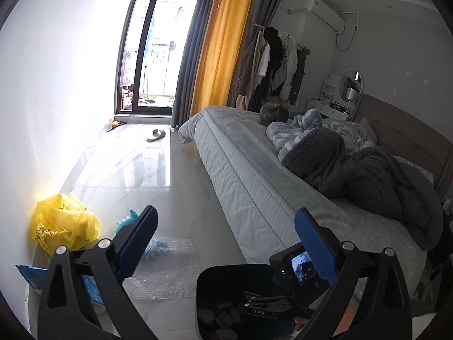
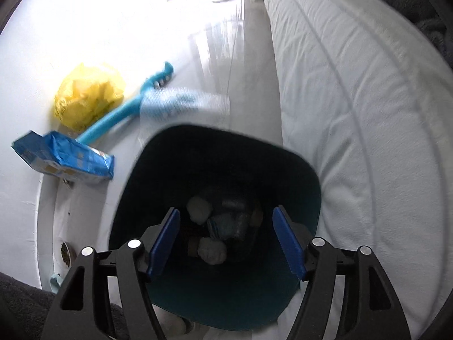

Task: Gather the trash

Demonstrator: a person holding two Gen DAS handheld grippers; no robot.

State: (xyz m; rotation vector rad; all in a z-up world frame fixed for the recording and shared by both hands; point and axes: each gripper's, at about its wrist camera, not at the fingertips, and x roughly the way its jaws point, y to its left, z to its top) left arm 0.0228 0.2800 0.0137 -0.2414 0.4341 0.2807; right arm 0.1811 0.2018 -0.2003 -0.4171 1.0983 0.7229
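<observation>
Trash bin (image 2: pixel 215 153), dark with a teal inner wall, stands upright on the floor tiles (image 2: pixel 249 65) just beside the bed (image 2: pixel 354 113), mouth up. Inside it: white crumpled wads (image 2: pixel 211 250) and some clear wrapper stuff, so part of the job looks done. Right gripper (image 2: pixel 226 240) hangs over the bin mouth, jaws wide, nothing between them; looks like a drop just made or about to pull away, can't say which.

Left gripper (image 1: pixel 226 226) also wide and empty, aimed across the room, well above the floor.

Trash left on the floor, near the wall: yellow plastic bag (image 2: pixel 87 96), crumpled, no clear axis. Blue packet (image 2: pixel 65 158), long axis running roughly left-right in the right view, one end toward the bin. Bubble wrap sheet (image 2: pixel 181 102) lies flat between the yellow bag and the bed. Blue long-handled thing (image 2: pixel 113 119), handle running diagonally from the packet up to its head; whether it is trash, unclear.

Next step, likely: the packet, nearest the bin. Come down across its short side, pinch the middle, lift clear before swinging over the rim. The yellow bag is soft, so grab a bunched fold deep.

Cat (image 1: pixel 273 113) sits on the bed, far end.
</observation>
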